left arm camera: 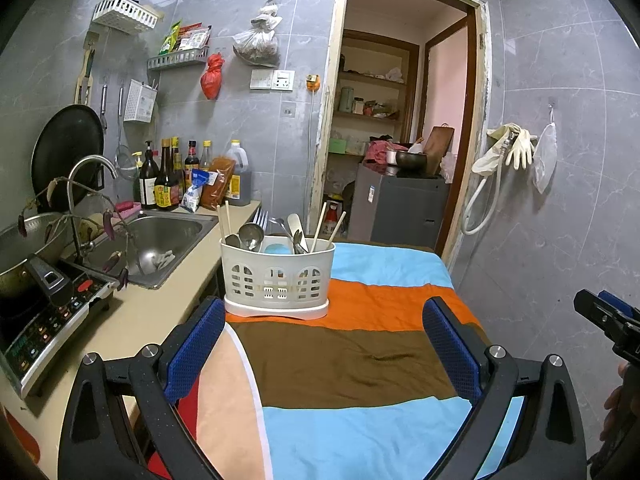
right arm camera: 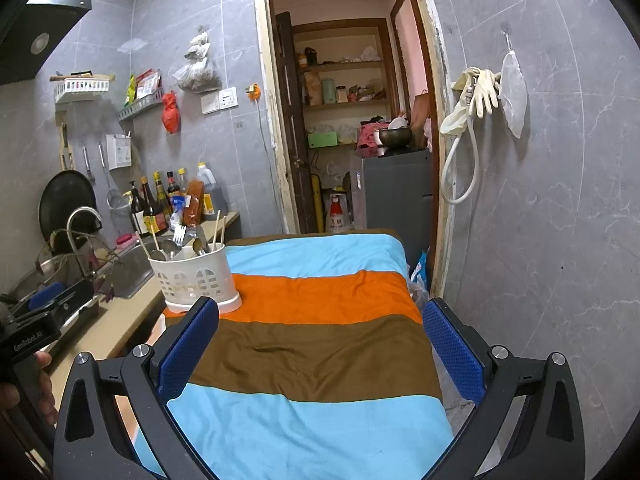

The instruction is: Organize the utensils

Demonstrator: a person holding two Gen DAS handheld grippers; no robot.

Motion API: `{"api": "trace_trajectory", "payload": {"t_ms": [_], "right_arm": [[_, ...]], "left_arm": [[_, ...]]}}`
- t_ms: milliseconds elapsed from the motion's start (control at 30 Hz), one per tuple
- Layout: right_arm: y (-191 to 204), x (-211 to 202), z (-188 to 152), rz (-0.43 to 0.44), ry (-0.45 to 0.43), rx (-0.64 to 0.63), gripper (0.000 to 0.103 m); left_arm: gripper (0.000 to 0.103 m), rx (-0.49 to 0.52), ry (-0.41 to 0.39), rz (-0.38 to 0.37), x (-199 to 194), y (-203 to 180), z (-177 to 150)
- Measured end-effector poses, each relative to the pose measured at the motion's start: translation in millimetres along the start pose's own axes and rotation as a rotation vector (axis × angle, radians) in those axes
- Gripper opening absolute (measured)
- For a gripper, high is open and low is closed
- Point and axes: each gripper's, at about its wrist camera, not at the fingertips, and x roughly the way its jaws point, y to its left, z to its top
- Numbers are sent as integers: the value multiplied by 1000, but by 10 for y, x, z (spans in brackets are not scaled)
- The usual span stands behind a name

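Observation:
A white slotted utensil caddy (left arm camera: 278,278) stands on the orange stripe of a striped cloth (left arm camera: 348,360); it also shows in the right wrist view (right arm camera: 196,280). Spoons (left arm camera: 251,235), a fork (left arm camera: 261,216) and chopsticks (left arm camera: 320,222) stand in it. My left gripper (left arm camera: 332,340) is open and empty, just short of the caddy. My right gripper (right arm camera: 324,344) is open and empty over the brown stripe of the cloth (right arm camera: 320,360), with the caddy ahead to its left.
To the left is a counter with a steel sink (left arm camera: 160,240), a faucet (left arm camera: 86,184), sauce bottles (left arm camera: 168,180) and an induction cooker (left arm camera: 44,328). An open doorway (left arm camera: 404,120) lies behind the table. A tiled wall with hanging gloves (right arm camera: 476,92) is on the right.

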Motion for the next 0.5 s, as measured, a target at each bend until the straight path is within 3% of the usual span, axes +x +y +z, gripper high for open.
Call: {"api": "trace_trajectory", "payload": {"t_ms": [500], "right_arm": [[2, -1, 7, -1, 2, 0, 103]], "left_arm": [[97, 1, 1, 5, 9, 28, -18]]}}
